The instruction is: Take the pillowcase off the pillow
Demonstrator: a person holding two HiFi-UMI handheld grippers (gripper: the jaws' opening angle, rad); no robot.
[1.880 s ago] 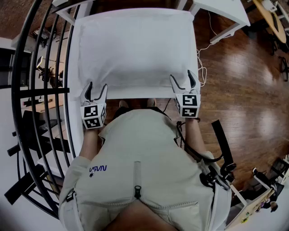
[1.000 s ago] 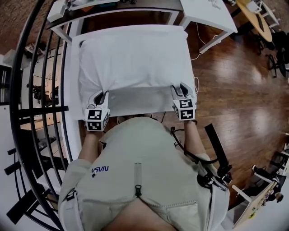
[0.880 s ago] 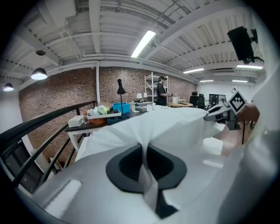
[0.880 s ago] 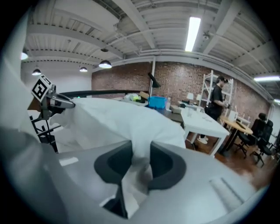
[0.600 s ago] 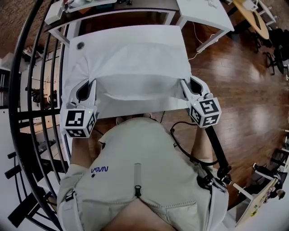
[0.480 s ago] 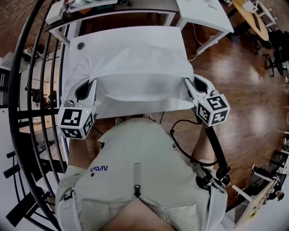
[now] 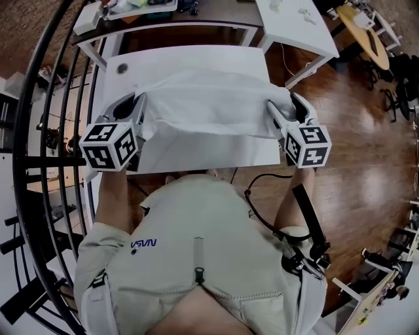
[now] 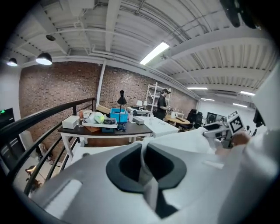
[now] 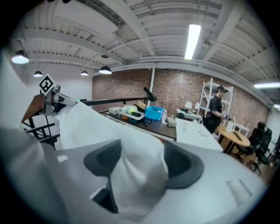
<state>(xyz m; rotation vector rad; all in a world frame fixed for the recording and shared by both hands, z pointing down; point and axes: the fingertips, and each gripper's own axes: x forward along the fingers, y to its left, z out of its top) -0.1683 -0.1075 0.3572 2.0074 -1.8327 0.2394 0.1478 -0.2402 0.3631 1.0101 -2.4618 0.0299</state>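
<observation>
The white pillowcase (image 7: 209, 105), with the pillow inside it, hangs raised above the white table (image 7: 196, 55), stretched between my two grippers. My left gripper (image 7: 134, 105) is shut on a thin fold of the fabric at its left near corner; in the left gripper view that fold (image 8: 148, 175) runs between the closed pads. My right gripper (image 7: 283, 108) holds the right near corner. Its jaws have just been opening wider, and a thick wad of the fabric (image 9: 140, 170) fills the gap and touches both pads.
A black railing (image 7: 39, 131) curves along the left. Beyond the table stands a dark desk (image 8: 105, 127) with a blue box and clutter, next to a white table (image 7: 298, 19). Wooden floor (image 7: 353, 131) lies to the right. A person (image 9: 215, 109) stands far off.
Both grippers have risen with the pillowcase corners, lifting the near edge off the table. The fabric now drapes in a raised span between them.
</observation>
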